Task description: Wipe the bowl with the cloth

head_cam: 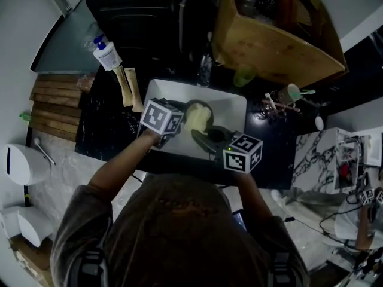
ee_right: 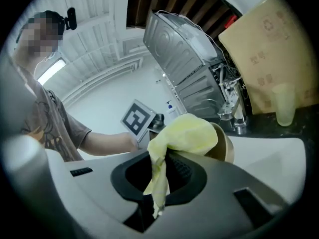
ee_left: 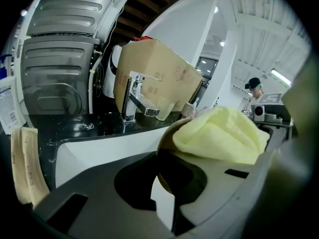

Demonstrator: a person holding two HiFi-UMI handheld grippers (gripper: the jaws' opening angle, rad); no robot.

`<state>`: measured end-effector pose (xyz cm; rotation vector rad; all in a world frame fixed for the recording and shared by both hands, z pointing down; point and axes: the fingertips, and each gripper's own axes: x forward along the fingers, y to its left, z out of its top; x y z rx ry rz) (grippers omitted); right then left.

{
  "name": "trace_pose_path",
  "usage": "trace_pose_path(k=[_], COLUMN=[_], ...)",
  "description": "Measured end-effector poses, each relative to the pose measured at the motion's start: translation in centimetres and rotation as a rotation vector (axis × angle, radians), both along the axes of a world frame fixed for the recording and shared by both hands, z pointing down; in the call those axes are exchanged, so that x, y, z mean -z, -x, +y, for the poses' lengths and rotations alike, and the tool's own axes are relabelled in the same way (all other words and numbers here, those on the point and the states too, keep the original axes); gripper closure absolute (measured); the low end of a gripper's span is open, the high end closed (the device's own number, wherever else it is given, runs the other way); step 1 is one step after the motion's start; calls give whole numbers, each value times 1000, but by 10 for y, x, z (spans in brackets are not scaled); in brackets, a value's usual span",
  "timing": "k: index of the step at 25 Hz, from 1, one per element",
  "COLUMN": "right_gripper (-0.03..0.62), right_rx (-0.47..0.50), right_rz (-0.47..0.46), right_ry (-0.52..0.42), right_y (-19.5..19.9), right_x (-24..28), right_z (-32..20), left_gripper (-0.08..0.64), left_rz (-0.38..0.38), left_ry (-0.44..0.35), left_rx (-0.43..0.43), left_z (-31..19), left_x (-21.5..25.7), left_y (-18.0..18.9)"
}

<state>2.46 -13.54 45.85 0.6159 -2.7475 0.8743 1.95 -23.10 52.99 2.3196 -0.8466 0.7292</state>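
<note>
Over the white sink (head_cam: 235,105) a brown bowl (head_cam: 192,107) is held up, with a pale yellow cloth (head_cam: 199,118) stuffed inside it. My left gripper (head_cam: 181,117) is shut on the bowl's rim; in the left gripper view the dark bowl wall (ee_left: 167,156) stands between the jaws of that gripper (ee_left: 165,185), and the cloth (ee_left: 219,136) bulges above it. From the right, my right gripper (head_cam: 204,135) is shut on the cloth. In the right gripper view that gripper (ee_right: 160,180) pinches a hanging fold of the cloth (ee_right: 185,135) pressed into the bowl (ee_right: 225,144).
A chrome faucet (ee_left: 132,97) stands behind the sink on the black counter (head_cam: 114,130). Behind it are a cardboard box (head_cam: 272,43), a green cup (head_cam: 243,76) and a soap bottle (head_cam: 108,55). A grey ribbed rack (ee_left: 62,59) lies at the far left.
</note>
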Motion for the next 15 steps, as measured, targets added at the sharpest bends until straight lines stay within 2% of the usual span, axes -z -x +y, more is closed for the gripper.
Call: trace_pose_path(k=[5, 11, 15], right_gripper=[557, 557, 557], right_rx=[-50, -57, -82], right_rz=[99, 112, 139], right_ry=[0, 53, 47], right_y=[-4, 0, -1], right_x=[-15, -25, -29], right_z=[-13, -18, -25], left_gripper=[549, 548, 546], left_rz=[7, -22, -37], left_ry=[-1, -33, -36], left_rx=[-26, -37, -41], left_z=[10, 13, 18], left_x=[4, 3, -2], left_y=[-10, -13, -14])
